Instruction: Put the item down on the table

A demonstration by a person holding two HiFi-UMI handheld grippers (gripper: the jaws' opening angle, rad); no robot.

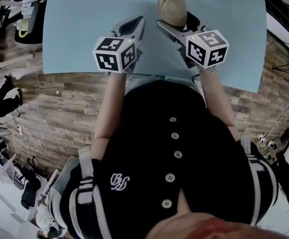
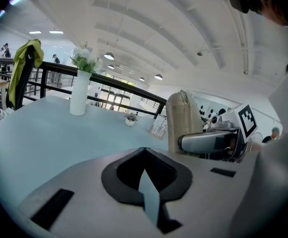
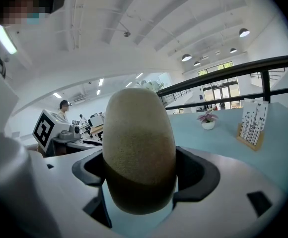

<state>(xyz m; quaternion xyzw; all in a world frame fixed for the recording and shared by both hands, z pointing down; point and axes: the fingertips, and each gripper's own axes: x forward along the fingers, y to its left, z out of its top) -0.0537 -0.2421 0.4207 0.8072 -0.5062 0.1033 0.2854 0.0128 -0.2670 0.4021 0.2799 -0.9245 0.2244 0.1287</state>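
Observation:
A beige, egg-shaped item (image 1: pixel 172 8) with a fuzzy surface is pinched between the jaws of my right gripper (image 1: pixel 176 20) over the light blue table (image 1: pixel 79 29). In the right gripper view the item (image 3: pixel 139 148) fills the gap between the jaws and hides the table below it, so I cannot tell whether it touches the table. In the left gripper view it (image 2: pixel 183 118) stands upright to the right, above the right gripper's body (image 2: pixel 208 143). My left gripper (image 1: pixel 137 23) sits beside it to the left, shut and holding nothing, its jaws (image 2: pixel 145 157) almost together.
A white vase with flowers (image 2: pixel 79 95), a small potted plant (image 2: pixel 130 120) and a card stand (image 2: pixel 159 127) stand farther out on the table. A black railing (image 3: pixel 243 66) runs behind the table. The table's near edge (image 1: pixel 149 75) is at my body.

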